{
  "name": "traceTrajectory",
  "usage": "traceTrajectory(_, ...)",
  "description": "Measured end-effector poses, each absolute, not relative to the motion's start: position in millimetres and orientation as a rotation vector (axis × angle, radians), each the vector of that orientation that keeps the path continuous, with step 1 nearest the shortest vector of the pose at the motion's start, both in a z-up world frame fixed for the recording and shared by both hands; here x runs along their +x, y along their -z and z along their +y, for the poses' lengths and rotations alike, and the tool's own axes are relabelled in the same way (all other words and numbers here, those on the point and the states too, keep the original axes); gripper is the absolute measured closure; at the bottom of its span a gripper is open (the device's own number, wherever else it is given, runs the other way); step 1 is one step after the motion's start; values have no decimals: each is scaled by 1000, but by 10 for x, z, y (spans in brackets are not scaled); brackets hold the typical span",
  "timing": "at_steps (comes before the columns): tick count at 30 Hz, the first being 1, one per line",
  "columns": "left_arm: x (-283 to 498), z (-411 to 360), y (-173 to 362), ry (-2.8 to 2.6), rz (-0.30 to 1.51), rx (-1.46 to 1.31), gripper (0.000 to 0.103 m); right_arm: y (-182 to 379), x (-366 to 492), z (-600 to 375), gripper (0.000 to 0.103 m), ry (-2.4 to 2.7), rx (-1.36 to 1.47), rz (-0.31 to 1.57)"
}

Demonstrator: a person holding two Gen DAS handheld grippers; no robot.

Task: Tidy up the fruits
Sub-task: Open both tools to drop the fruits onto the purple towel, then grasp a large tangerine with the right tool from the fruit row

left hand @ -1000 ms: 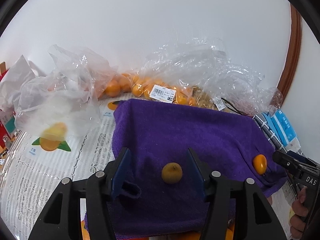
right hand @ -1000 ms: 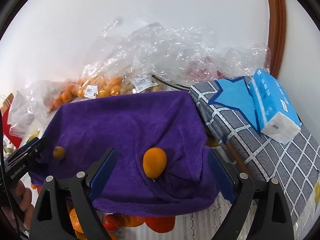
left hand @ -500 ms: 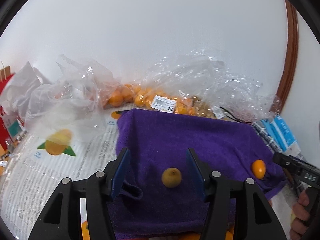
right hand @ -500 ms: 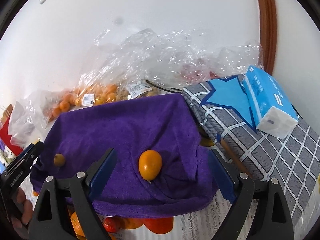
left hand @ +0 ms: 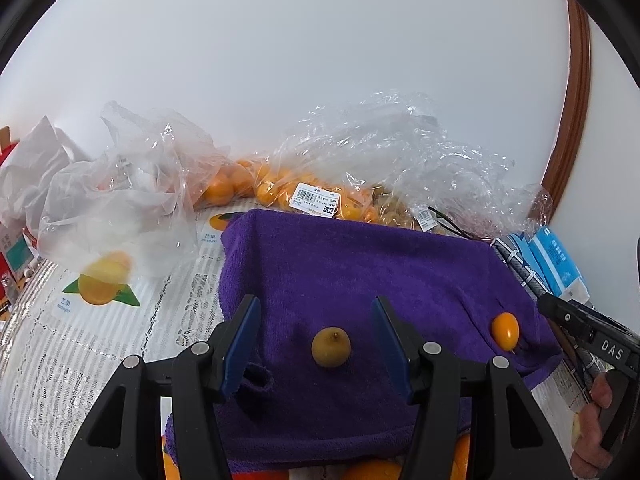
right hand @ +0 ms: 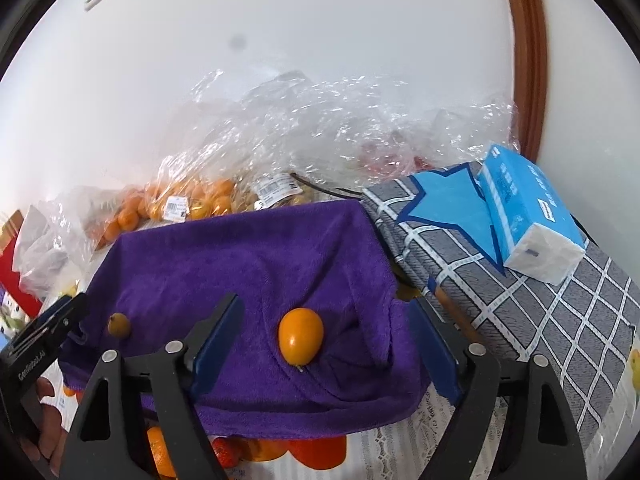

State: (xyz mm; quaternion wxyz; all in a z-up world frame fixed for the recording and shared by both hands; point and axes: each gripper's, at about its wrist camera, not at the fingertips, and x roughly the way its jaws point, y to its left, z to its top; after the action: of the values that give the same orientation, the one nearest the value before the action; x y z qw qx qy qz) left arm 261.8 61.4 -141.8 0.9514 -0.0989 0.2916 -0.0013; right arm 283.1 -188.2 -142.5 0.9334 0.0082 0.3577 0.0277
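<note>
Lining up two grabs: my left gripper [left hand: 316,340] sits open around the small brownish-yellow round fruit [left hand: 331,347] near the purple towel's [left hand: 360,264] front edge. My right gripper [right hand: 326,340], jaws just narrowing but untouching, frames the glossy orange oval fruit [right hand: 301,335] by its right corner. Next: squeeze both gently.

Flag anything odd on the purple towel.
Two loose fruits sit on the purple towel: a brownish round one and an orange oval one. Orange fruit peeks from under its front edge, apparently draped over.
</note>
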Motion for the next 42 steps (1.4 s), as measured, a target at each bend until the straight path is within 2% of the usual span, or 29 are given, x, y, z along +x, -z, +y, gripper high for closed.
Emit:
traceTrajectory(9, 2425, 638, 1372, 15, 585, -219, 48, 1376, 2612, -1672, 23, -113, -46, 696)
traceTrajectory(13, 2200, 711, 1375, 12, 592, -234, 48, 1370, 2476, -1664, 32, -148, -10, 719)
traceTrajectory(21, 1644, 882, 1436, -4, 622, -236, 48, 1347, 1977, -1655, 35, -167, -7, 730)
traceTrajectory(24, 1503, 953, 1569, -11, 649, -255, 48, 1436, 1819, -1644, 40, -182, -9, 763)
traceTrajectory(26, 1513, 1024, 1664, -13, 730, -300, 48, 1517, 1733, -1616, 43, -195, -13, 795)
traceTrajectory(42, 1454, 1119, 1713, 29, 728, -386, 48, 1868, 1778, -1323, 50, -230, -94, 902)
